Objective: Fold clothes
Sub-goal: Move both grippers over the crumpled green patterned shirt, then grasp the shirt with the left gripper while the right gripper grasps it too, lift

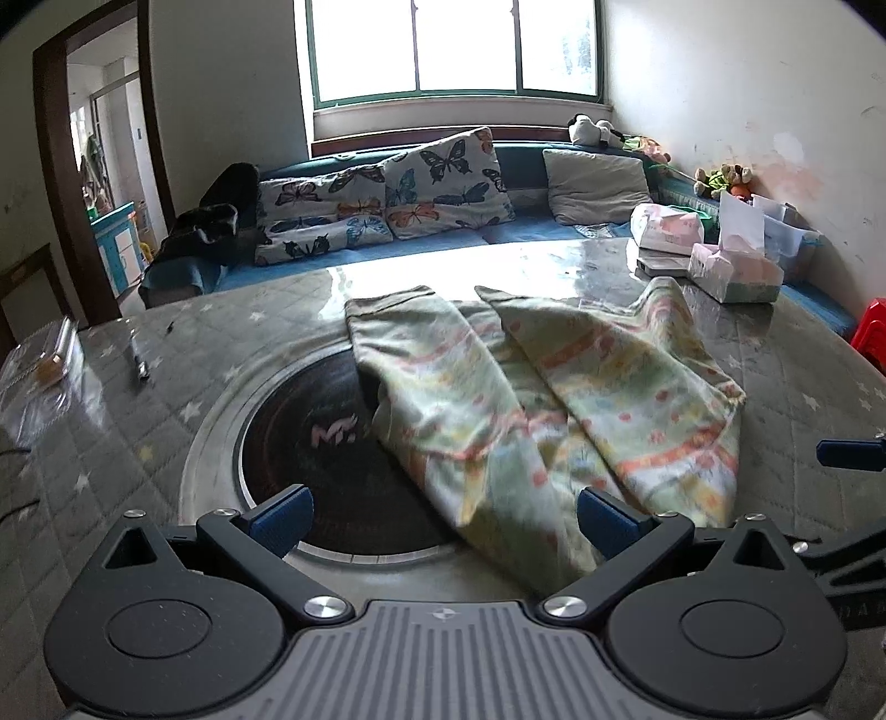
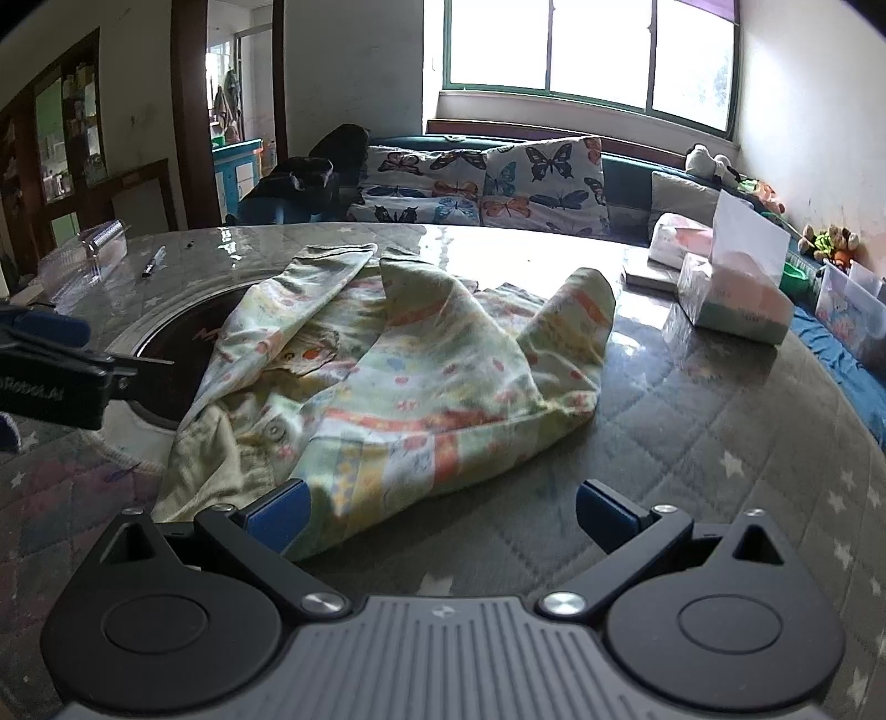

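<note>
L gripper [image 1: 446,518] jaws apart, nothing held, over near edge of tabletop [image 1: 138,421]. R gripper [image 2: 443,512] jaws apart too, empty. Shirt [image 2: 398,365] rumpled mid-tabletop, partly over round burner [image 1: 326,443]. Tissue box [image 2: 736,299] at far right edge.

This is a home living room. Straight ahead of the jaws, past the round table [image 1: 166,387], a blue sofa [image 1: 515,232] carries butterfly-print cushions [image 1: 443,183] beneath a wide window [image 1: 454,50]. Ahead and right sit plush toys [image 1: 722,180] and tissue packs [image 1: 736,271]; ahead and left, a doorway [image 1: 105,160] opens onto another room.
</note>
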